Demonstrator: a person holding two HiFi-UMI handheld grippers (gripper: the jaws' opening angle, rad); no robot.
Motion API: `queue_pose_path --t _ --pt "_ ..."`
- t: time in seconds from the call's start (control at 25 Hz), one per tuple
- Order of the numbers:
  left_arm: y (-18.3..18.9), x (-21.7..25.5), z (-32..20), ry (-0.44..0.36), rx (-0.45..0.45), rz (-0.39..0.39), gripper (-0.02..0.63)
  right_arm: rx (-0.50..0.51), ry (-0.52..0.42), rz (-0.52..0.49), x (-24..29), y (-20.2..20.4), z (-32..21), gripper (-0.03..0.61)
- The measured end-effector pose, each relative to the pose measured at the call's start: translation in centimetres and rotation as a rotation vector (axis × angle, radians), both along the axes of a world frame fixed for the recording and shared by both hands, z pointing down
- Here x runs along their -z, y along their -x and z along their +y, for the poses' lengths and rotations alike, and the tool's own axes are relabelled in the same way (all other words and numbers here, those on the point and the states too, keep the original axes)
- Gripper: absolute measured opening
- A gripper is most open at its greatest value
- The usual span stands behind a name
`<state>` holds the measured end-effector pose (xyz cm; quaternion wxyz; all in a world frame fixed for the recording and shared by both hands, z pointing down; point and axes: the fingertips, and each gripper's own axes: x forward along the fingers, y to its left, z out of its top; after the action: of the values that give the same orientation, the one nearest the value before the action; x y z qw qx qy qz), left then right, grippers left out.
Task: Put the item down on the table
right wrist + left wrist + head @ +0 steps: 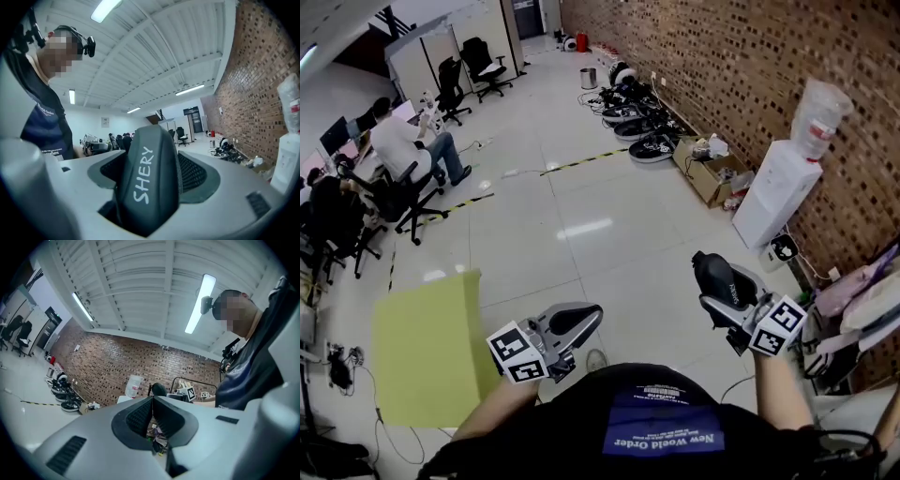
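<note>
A black oblong case point(150, 183) with "SHERY" written on it in white sits between the jaws of my right gripper point(714, 274), which is shut on it. In the head view the case point(712, 277) shows as a dark rounded shape at the gripper's tip, held over the floor on the right. My left gripper point(579, 321) is at the lower left of that view, shut with nothing in it. In the left gripper view its black ribbed pads point(140, 416) meet at the tips. Both grippers are held about level in front of the person's body.
A yellow-green flat surface point(427, 352) lies low at the left. A white water dispenser point(773, 192) and a cardboard box point(712, 173) stand by the brick wall on the right, and a clothes rack point(862, 300) is nearer. People sit at desks point(403, 150) at the far left.
</note>
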<state>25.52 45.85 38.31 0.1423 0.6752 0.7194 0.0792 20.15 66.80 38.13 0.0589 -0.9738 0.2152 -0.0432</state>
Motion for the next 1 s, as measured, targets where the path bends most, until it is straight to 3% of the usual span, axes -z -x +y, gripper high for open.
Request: queue_pose_path --t 0.24,0.36,0.64,1.0 --pt "-11.4 0.9 -1.0 -0.001 -0.030 0.020 0.004 -0.005 0.020 0.011 1.6 -11.1 -1.4 0.337" --pt "-16.9 1.7 -2.7 0.007 0.006 0.037 0.005 0.028 0.028 0.017 2.0 -16.8 -2.5 0.336" --pt "-25.6 2.5 -8.7 0.011 0.209 0.021 0.005 0.191 0.023 -0.003 2.4 -29.0 -6.0 0.337" --pt "-32.8 1.1 -14.0 -0.019 0.513 0.000 0.005 0.484 0.000 0.001 1.2 -43.2 -11.5 0.337"
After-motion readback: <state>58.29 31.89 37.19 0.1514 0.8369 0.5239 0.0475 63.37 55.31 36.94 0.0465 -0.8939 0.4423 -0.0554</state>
